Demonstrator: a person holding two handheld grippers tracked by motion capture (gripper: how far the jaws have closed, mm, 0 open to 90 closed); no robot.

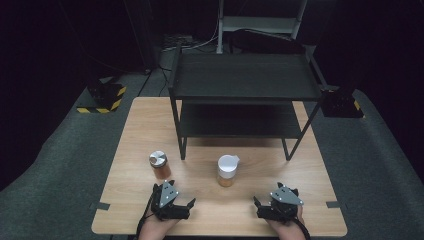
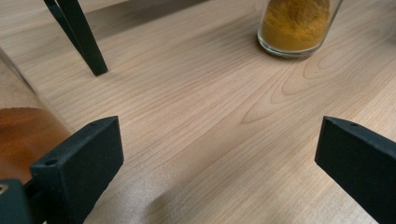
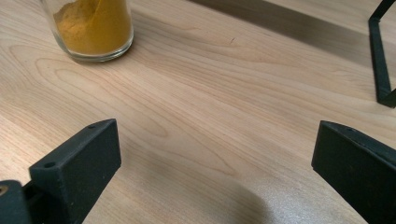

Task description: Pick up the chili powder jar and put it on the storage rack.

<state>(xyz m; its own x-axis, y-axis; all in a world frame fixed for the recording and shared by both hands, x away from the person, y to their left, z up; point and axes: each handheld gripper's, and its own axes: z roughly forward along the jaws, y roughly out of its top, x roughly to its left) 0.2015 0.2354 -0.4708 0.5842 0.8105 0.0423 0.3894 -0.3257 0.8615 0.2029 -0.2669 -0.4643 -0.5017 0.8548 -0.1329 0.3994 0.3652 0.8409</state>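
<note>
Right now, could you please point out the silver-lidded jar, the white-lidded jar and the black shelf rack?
silver-lidded jar (image 1: pixel 158 159), high view, on its lid.
white-lidded jar (image 1: pixel 227 163), high view, on its lid.
black shelf rack (image 1: pixel 245 75), high view, on its top shelf.

A black two-tier metal shelf (image 1: pixel 243 100) stood on the far half of the wooden table (image 1: pixel 135 130), both of its tiers bare, its thin legs planted on the wood. Grey carpet (image 1: pixel 60 165) lay around the table, and black blocks edged with yellow-and-black hazard stripes (image 1: pixel 102 97) sat on it beyond the table's far left corner. Behind the shelf a pale metal frame (image 1: pixel 260 22) rose against the dark backdrop, with cables (image 1: pixel 195 45) trailing near its foot.
</note>
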